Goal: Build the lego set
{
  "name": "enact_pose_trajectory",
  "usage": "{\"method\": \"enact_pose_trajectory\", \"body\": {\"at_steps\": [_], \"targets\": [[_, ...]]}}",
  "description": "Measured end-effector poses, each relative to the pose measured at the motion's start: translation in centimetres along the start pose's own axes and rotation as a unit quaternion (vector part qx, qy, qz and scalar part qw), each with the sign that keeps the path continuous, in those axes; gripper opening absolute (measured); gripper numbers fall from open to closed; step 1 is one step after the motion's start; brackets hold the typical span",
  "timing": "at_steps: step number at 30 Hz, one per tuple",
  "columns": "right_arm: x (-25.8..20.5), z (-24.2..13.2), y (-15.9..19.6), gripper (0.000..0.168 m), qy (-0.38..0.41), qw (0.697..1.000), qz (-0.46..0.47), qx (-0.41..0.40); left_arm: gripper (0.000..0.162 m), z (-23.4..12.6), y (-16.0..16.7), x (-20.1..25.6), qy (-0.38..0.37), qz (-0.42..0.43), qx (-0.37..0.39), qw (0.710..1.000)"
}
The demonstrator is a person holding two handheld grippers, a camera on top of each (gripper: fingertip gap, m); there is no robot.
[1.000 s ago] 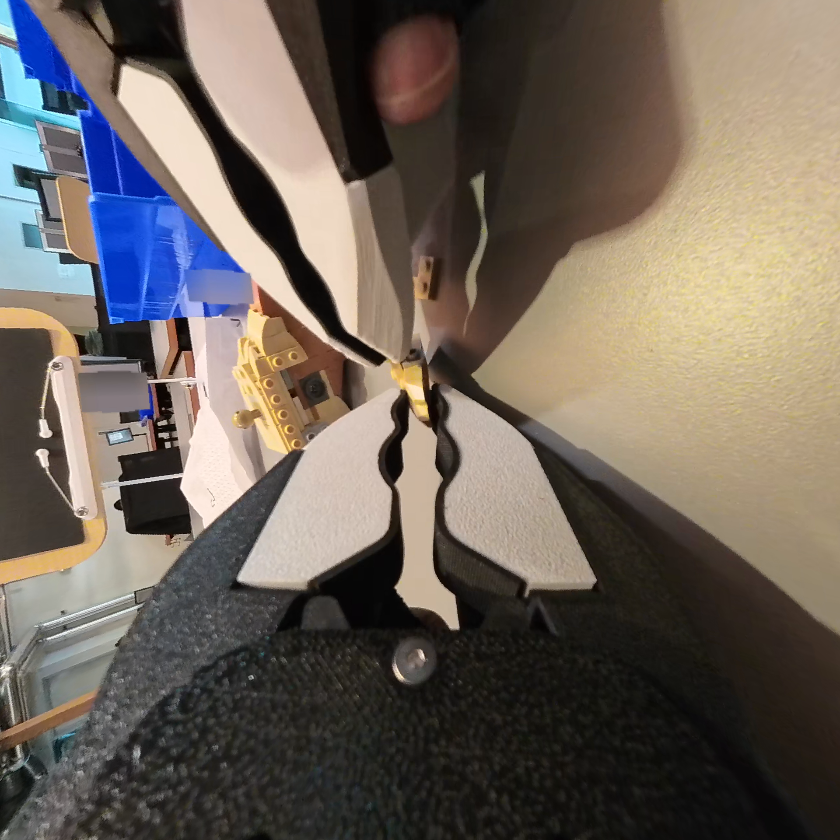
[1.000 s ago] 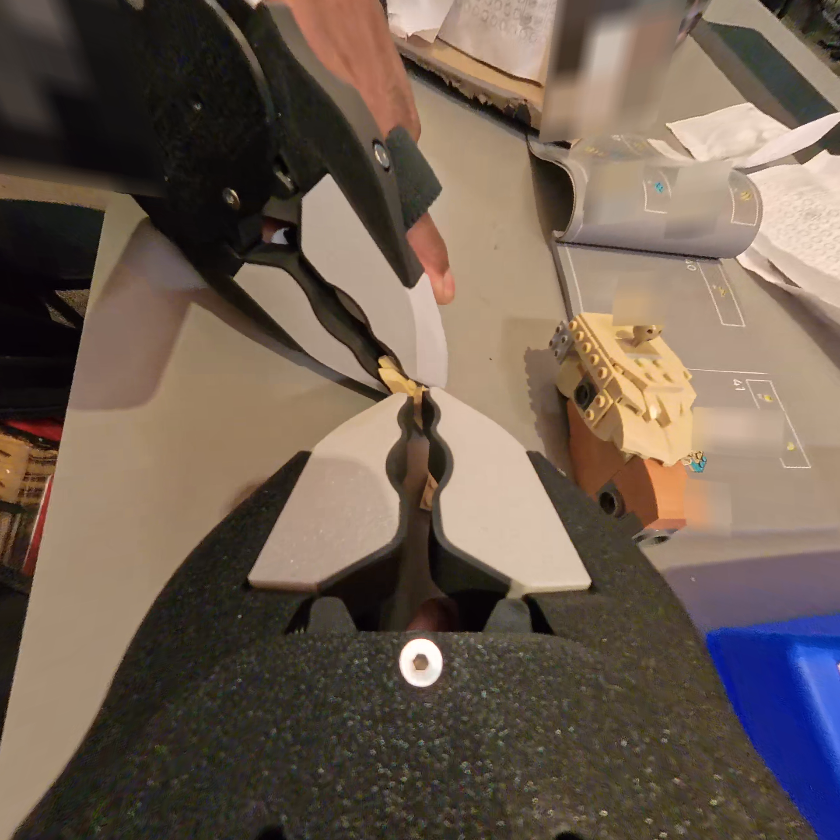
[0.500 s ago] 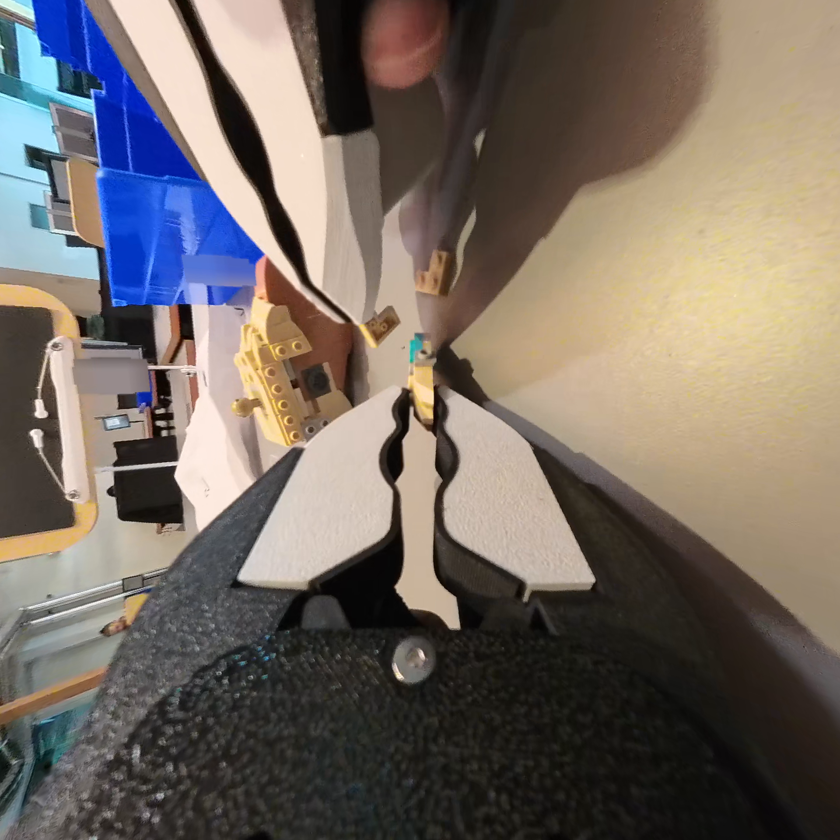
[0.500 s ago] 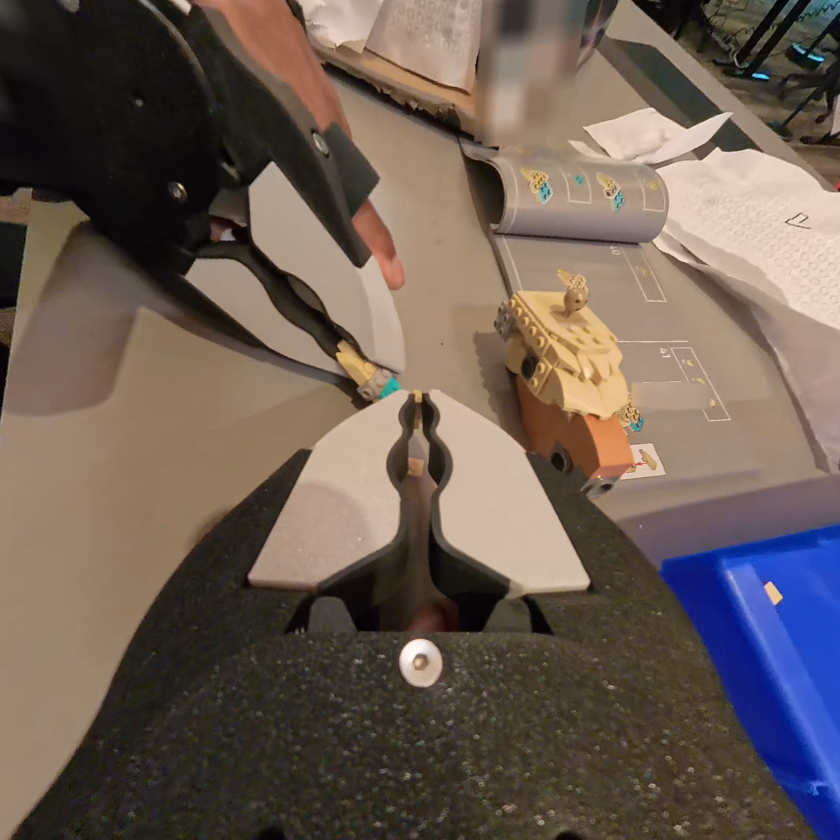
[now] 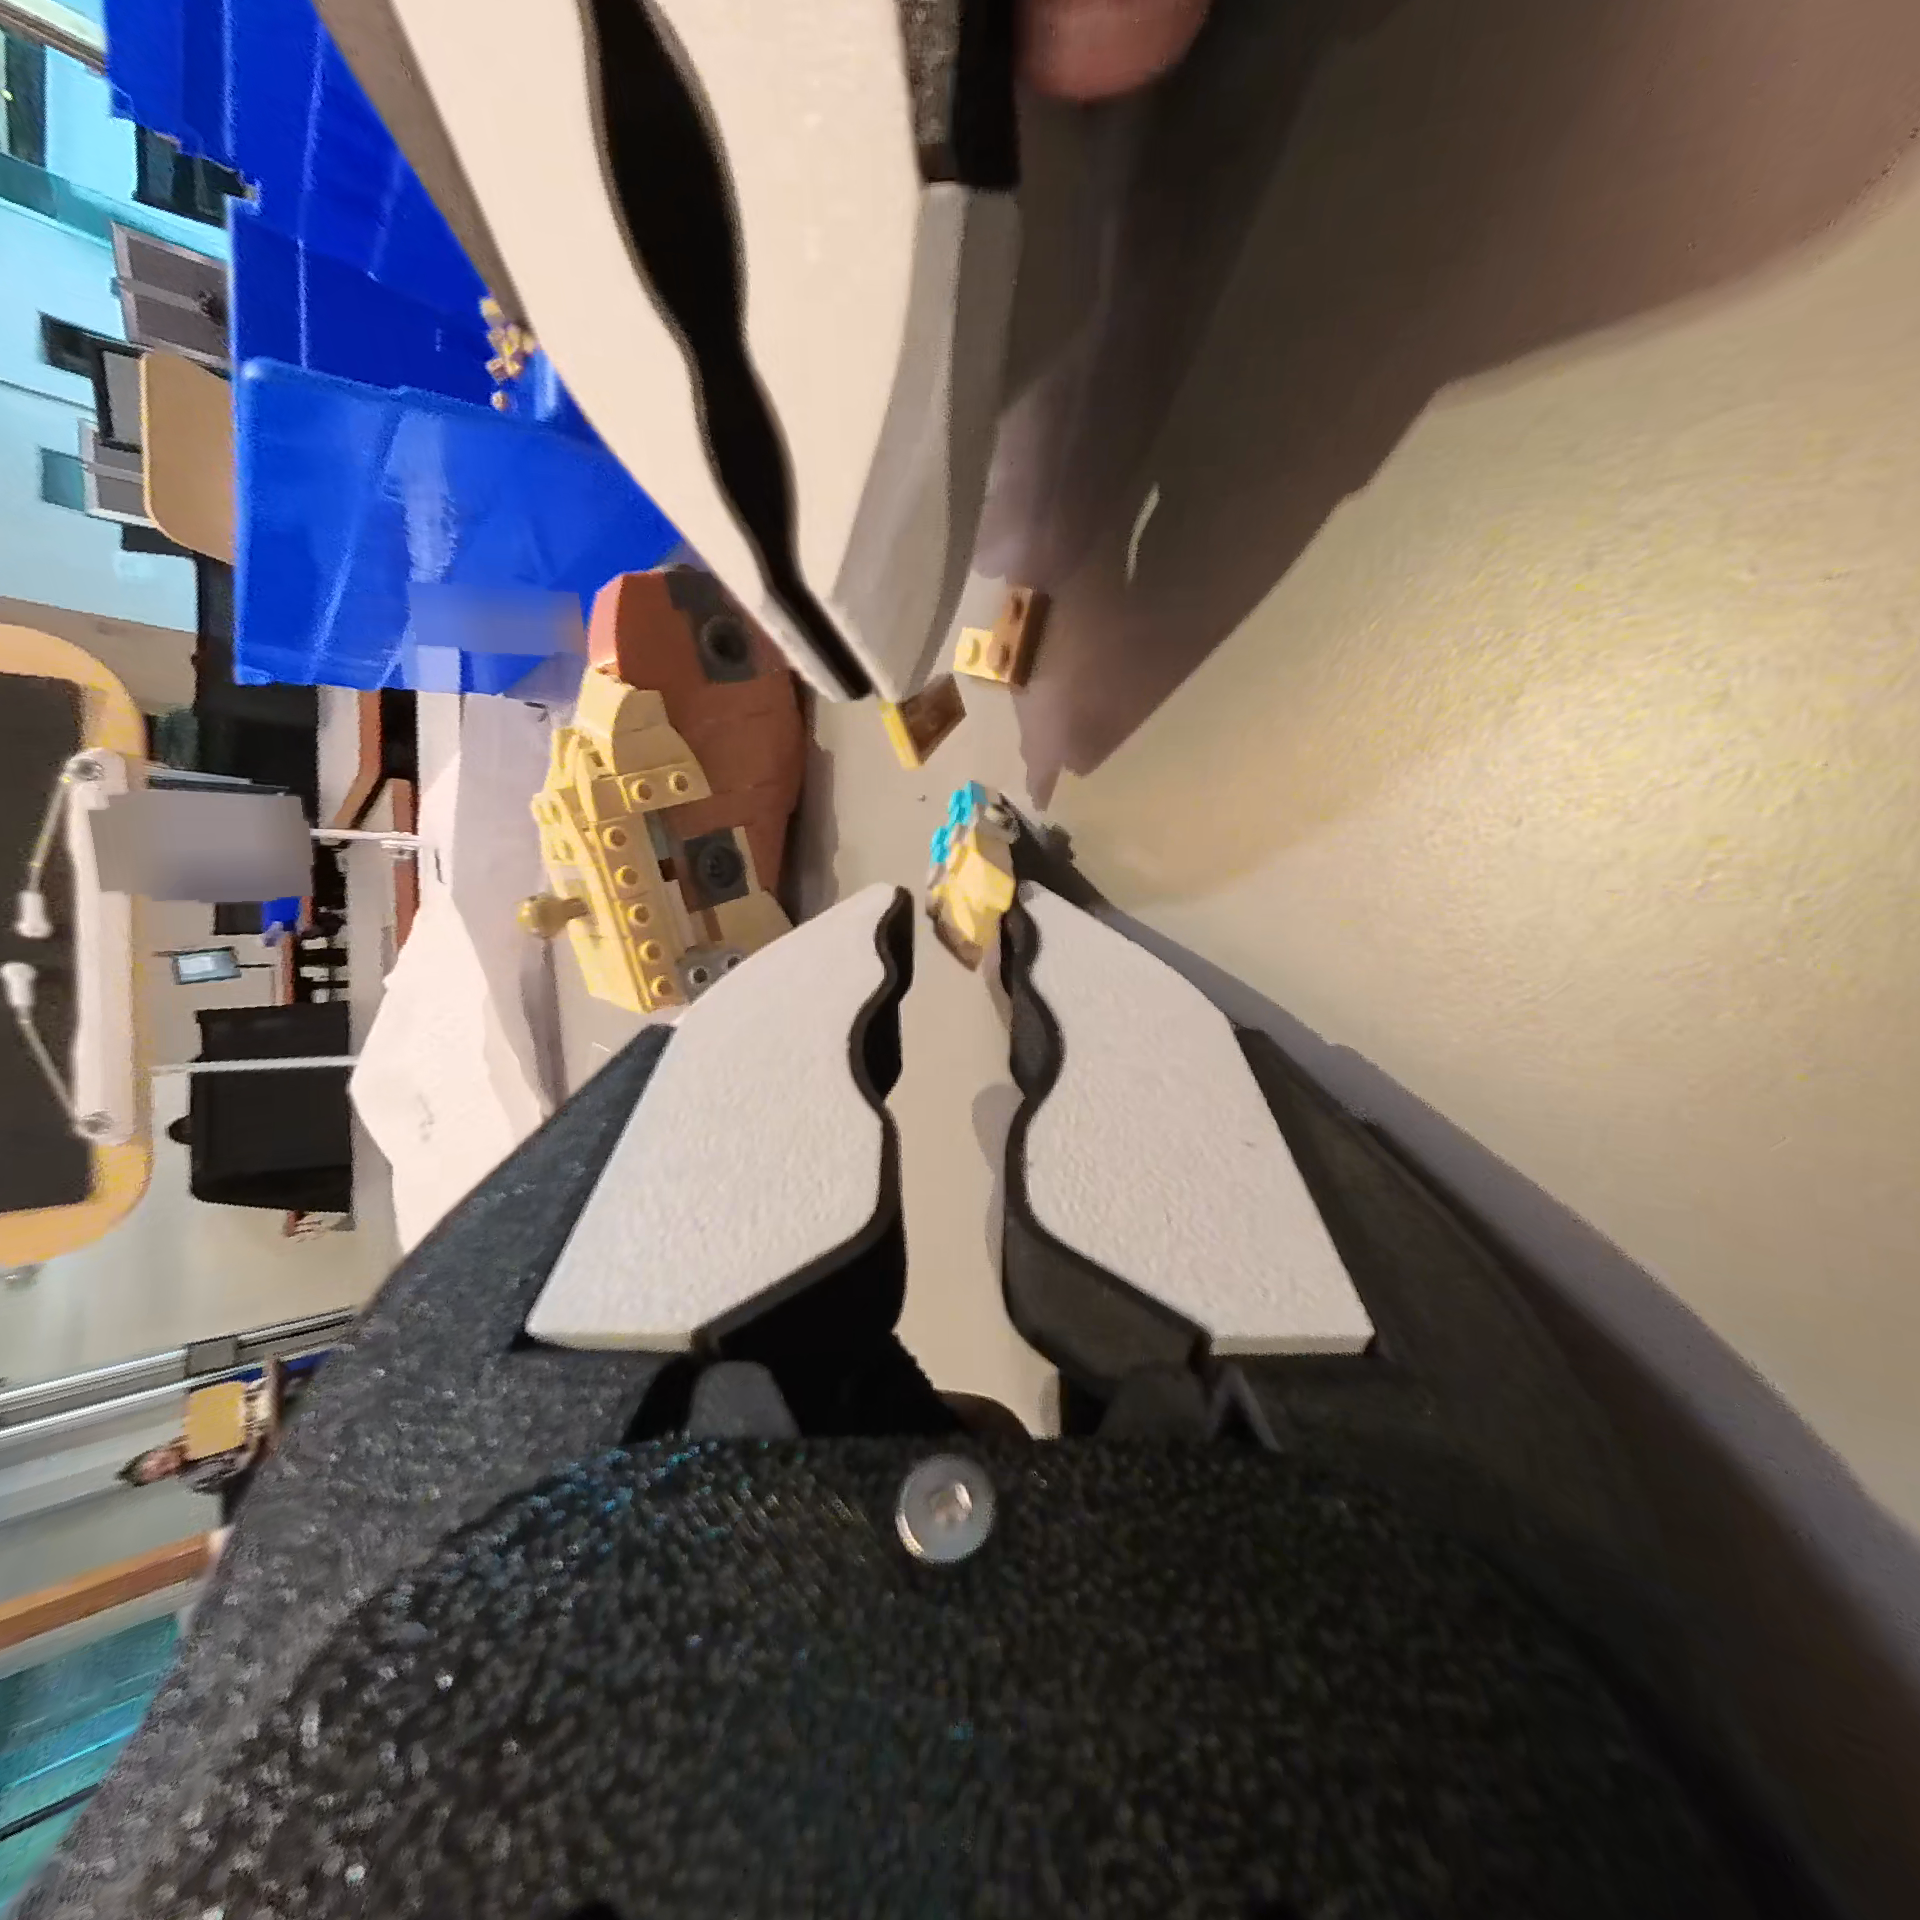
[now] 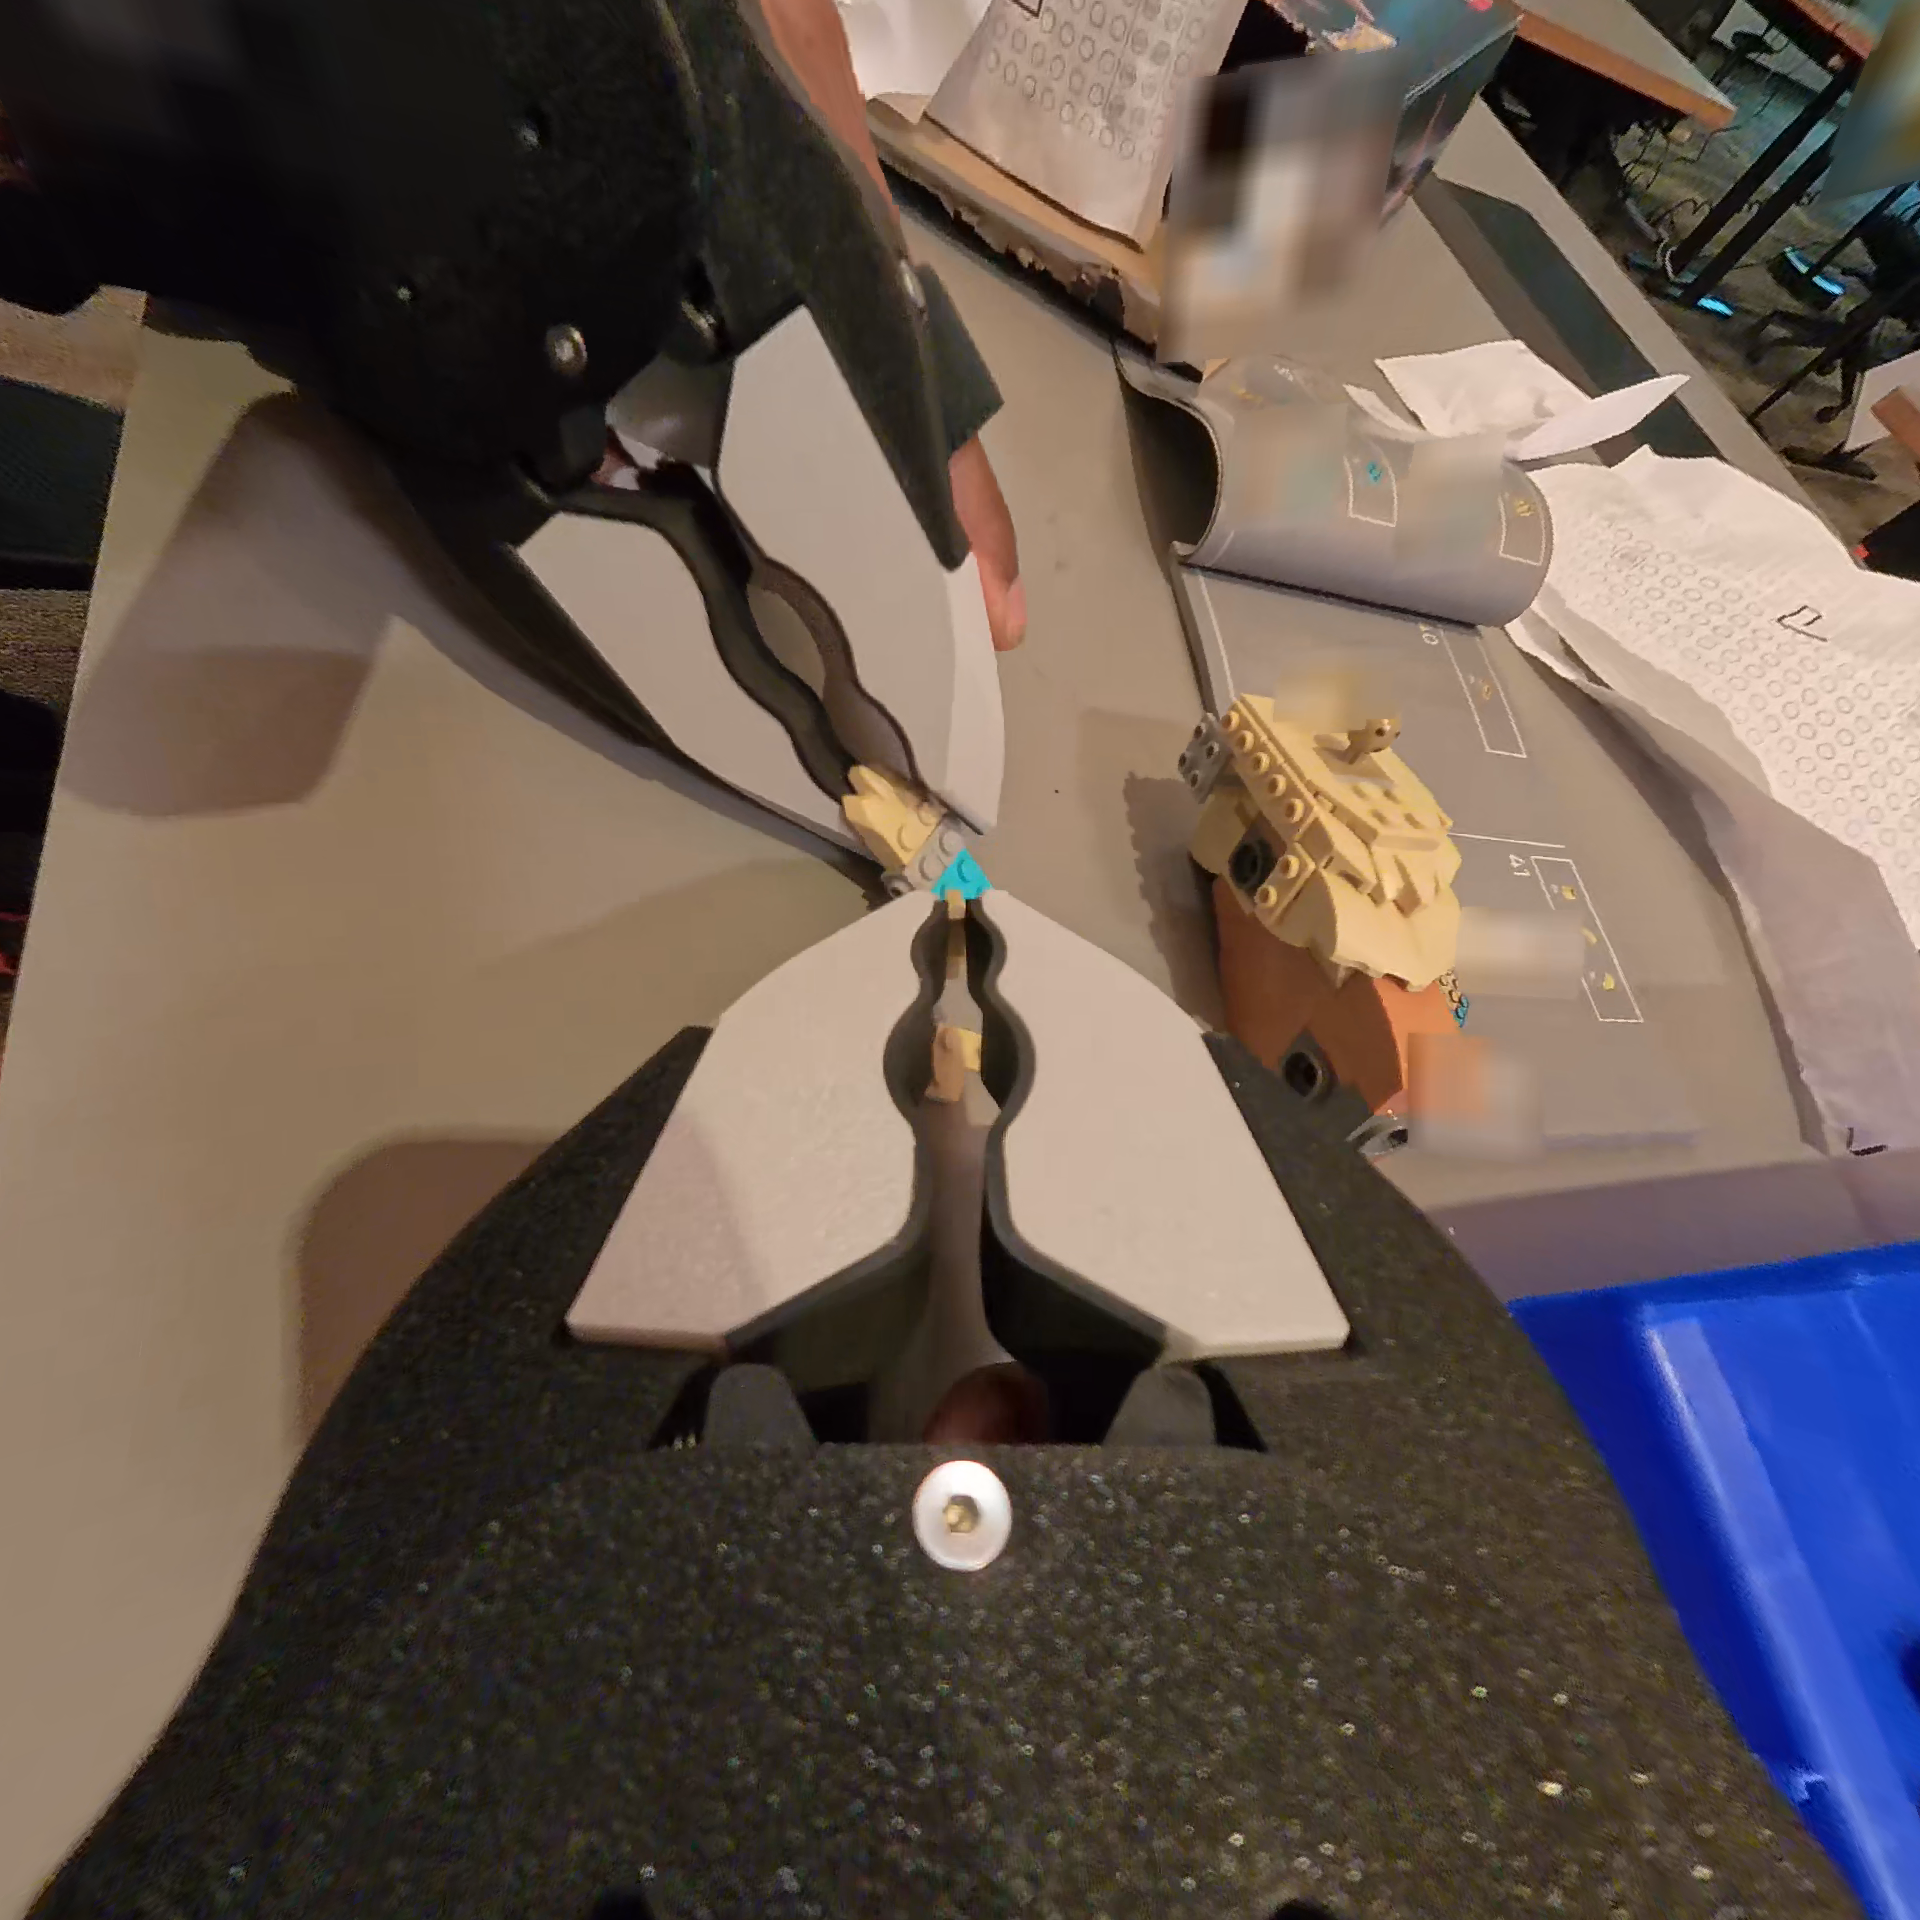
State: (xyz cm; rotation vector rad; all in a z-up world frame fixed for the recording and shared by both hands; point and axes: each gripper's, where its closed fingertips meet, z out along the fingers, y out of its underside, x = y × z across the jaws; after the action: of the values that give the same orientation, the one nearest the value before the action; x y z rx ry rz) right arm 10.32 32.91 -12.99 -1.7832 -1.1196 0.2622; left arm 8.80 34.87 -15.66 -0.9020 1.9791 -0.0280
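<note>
My left gripper (image 5: 961,904) is shut on a small tan assembly (image 5: 971,883) with a teal tip; it also shows in the right wrist view (image 6: 899,826). My right gripper (image 6: 954,909) is shut on a thin tan plate (image 5: 923,719), held edge-on just in front of the assembly's teal end with a small gap between them. Both hover low over the grey table (image 6: 312,935). The larger tan and brown lego model (image 6: 1320,883) stands on the table to the right, also seen in the left wrist view (image 5: 665,831).
A loose tan plate (image 5: 1003,644) lies on the table under the grippers. An open instruction booklet (image 6: 1351,540) and white papers (image 6: 1714,675) lie behind the model. A blue bin (image 6: 1766,1507) stands at the near right. Left and right tips are no more than a few centimetres apart.
The two grippers were tip to tip one second ago and have drawn slightly apart. The teal end of the left gripper's assembly now shows.
</note>
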Motion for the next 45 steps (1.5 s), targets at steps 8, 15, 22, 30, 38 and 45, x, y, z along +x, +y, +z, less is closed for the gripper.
{"method": "enact_pose_trajectory", "body": {"at_steps": [8,15,22,30,38,45], "targets": [[-0.2,0.0,-0.1,0.003,-0.007,1.000,0.007,0.005,0.035,-1.6,-0.1,0.6,0.083,-0.142,0.048,0.985],[-0.4,0.0,-0.9,0.003,-0.026,0.999,0.018,0.027,0.041,-2.9,1.0,1.6,0.143,-0.213,0.051,0.965],[-0.8,0.2,-1.3,0.003,-0.025,0.999,0.007,0.030,0.043,-3.7,2.0,2.5,0.187,-0.283,0.017,0.941],[-0.9,0.1,-2.1,0.003,-0.035,0.998,0.014,0.053,0.061,-4.8,2.2,2.5,0.227,-0.401,0.062,0.885],[-1.4,-0.1,-4.3,0.003,-0.044,0.993,-0.004,0.106,0.055,-6.9,0.8,0.1,0.187,-0.429,0.167,0.868],[-3.1,0.3,-6.5,0.003,-0.069,0.986,-0.026,0.152,0.045,-7.7,0.0,-0.4,0.182,-0.430,0.209,0.859]]}}
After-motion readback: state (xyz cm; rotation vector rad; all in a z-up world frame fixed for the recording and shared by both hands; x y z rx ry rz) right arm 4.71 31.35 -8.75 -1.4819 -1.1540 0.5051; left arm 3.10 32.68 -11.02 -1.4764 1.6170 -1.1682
